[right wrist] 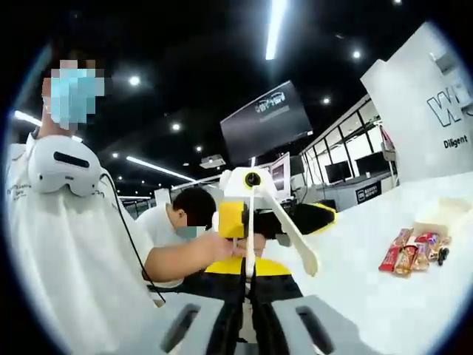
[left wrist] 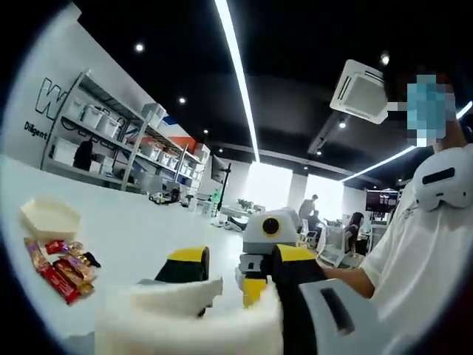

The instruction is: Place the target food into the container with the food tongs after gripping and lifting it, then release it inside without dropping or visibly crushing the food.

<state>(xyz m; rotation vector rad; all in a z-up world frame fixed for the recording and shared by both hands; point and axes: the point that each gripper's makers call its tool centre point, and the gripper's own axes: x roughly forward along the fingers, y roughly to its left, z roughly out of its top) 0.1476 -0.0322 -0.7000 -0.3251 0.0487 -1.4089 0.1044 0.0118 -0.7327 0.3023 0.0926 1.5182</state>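
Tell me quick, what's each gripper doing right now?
Left gripper: shut on a white container.
Right gripper: shut on the white food tongs.

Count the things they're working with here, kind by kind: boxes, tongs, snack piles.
boxes: 2
tongs: 1
snack pile: 1 (the wrapped pieces in it are too small to count)
Total: 4
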